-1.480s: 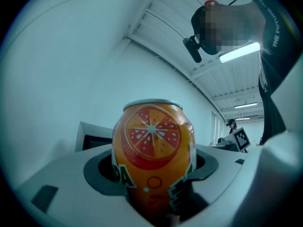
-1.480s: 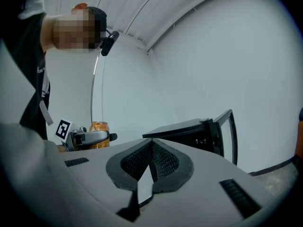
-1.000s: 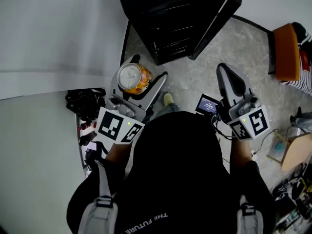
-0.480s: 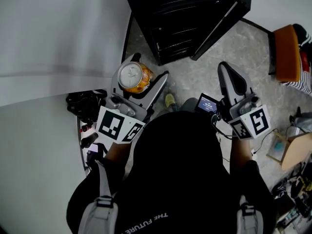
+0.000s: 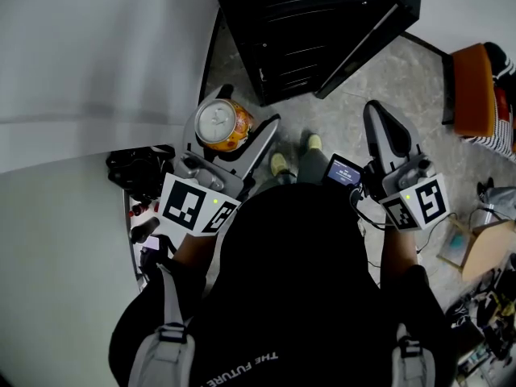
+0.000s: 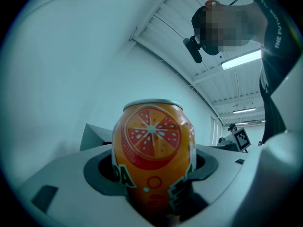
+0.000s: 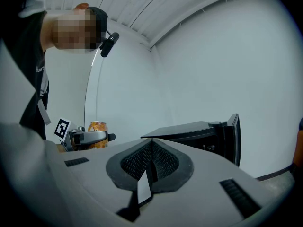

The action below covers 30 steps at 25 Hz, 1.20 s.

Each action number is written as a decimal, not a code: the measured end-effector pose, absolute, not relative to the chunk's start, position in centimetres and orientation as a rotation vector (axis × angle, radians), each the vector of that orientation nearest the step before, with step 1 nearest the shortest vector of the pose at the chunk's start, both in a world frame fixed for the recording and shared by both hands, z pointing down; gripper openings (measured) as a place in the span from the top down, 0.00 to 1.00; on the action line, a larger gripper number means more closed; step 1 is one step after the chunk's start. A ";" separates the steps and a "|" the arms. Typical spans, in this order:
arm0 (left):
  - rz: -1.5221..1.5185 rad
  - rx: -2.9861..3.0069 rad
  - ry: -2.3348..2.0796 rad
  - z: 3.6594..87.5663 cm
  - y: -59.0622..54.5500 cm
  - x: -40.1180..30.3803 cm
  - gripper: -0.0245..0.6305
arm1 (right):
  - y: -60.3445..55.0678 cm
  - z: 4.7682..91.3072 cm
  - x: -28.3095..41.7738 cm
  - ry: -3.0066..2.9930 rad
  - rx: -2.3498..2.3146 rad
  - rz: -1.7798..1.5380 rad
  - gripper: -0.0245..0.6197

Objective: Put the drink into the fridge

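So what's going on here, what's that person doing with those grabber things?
A person is standing with a two-jaw gripper in each hand. The left gripper is clamped on an orange drink can, holding it upright. The right gripper has its jaws shut together and holds nothing. Just ahead on the floor is a black fridge, and its door looks open. The can is not in the fridge yet.

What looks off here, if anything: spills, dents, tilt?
Nothing stands out. The orange drink can sits upright and undented in the left gripper; the black fridge stands open; no spill shows on the grey speckled floor.
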<state>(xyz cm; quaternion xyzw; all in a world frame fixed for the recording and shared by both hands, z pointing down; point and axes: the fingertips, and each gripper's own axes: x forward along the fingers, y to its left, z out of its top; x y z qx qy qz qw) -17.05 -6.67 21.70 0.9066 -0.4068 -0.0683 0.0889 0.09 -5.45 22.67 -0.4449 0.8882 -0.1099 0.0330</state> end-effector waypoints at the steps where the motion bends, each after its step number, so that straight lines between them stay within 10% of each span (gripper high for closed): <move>1: -0.201 2.700 -1.207 21.7 -6.6 -17.0 0.44 | -5.4 22.6 0.0 2.730 -1.361 -0.341 0.94; 30: -0.148 2.699 -1.293 21.7 -13.5 -10.8 0.44 | -13.9 23.9 6.2 2.746 -1.323 -0.369 0.94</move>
